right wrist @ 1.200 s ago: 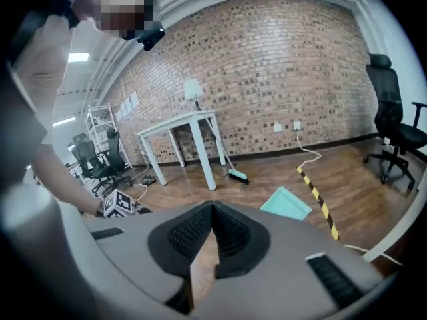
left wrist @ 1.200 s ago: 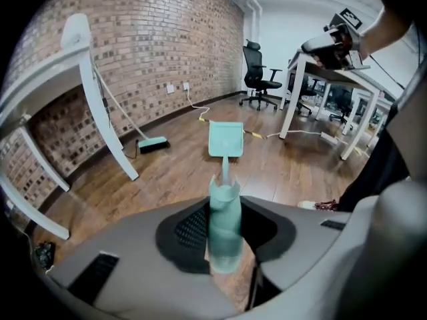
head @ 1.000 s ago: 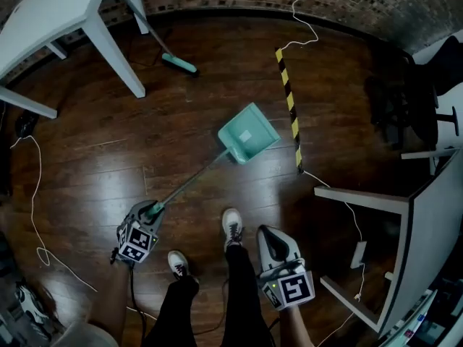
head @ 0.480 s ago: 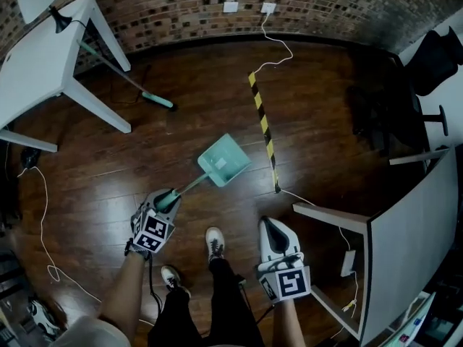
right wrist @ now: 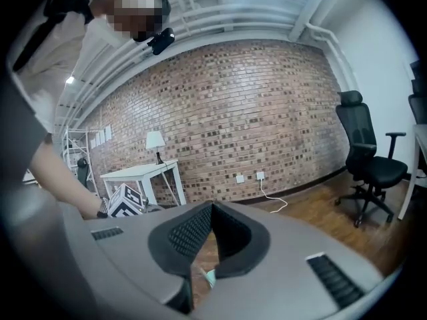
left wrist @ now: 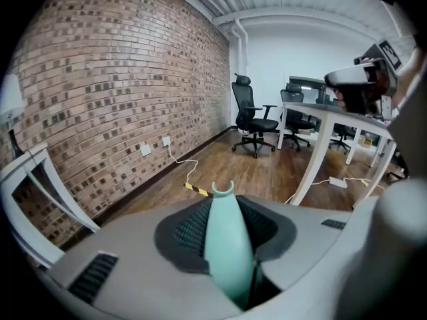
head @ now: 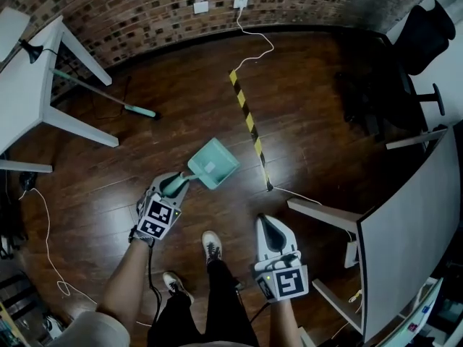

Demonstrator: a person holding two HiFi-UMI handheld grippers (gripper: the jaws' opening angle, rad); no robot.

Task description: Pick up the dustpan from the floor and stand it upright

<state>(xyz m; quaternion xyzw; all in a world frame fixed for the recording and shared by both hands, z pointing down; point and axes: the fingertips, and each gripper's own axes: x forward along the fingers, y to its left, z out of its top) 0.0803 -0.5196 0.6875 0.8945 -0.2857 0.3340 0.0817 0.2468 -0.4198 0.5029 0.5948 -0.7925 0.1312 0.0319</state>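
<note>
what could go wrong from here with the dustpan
The left gripper clamps only the handle, with the pan hanging far out, so the dustpan may twist or slip in the jaws. Stood on the striped tape or white cable, it might tip over.

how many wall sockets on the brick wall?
2. Side by side low on the brick wall: left socket, right socket with the white cable running from it. More may be hidden behind the white table.
</note>
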